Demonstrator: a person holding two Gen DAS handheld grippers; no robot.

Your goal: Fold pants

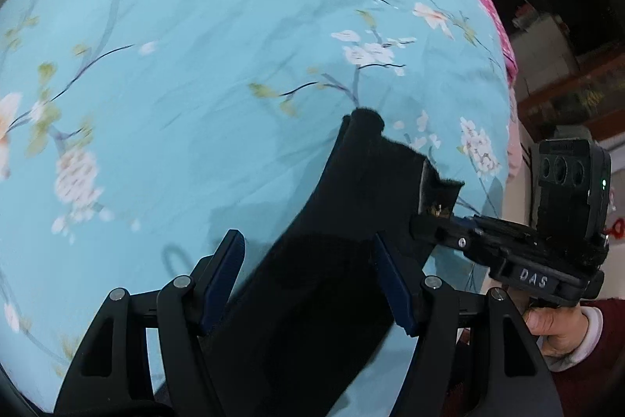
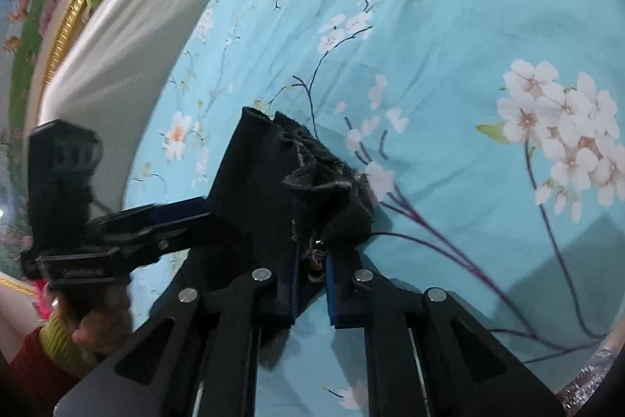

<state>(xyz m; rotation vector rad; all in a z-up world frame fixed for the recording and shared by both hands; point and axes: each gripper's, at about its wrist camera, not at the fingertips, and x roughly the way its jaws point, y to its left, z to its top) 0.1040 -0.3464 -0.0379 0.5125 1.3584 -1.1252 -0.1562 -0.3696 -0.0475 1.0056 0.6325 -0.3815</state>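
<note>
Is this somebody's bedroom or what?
Probably a bedroom. The black pants are held above a bed covered by a blue flowered sheet. A white padded headboard runs along one edge, and wooden shelves stand beside the bed.
</note>
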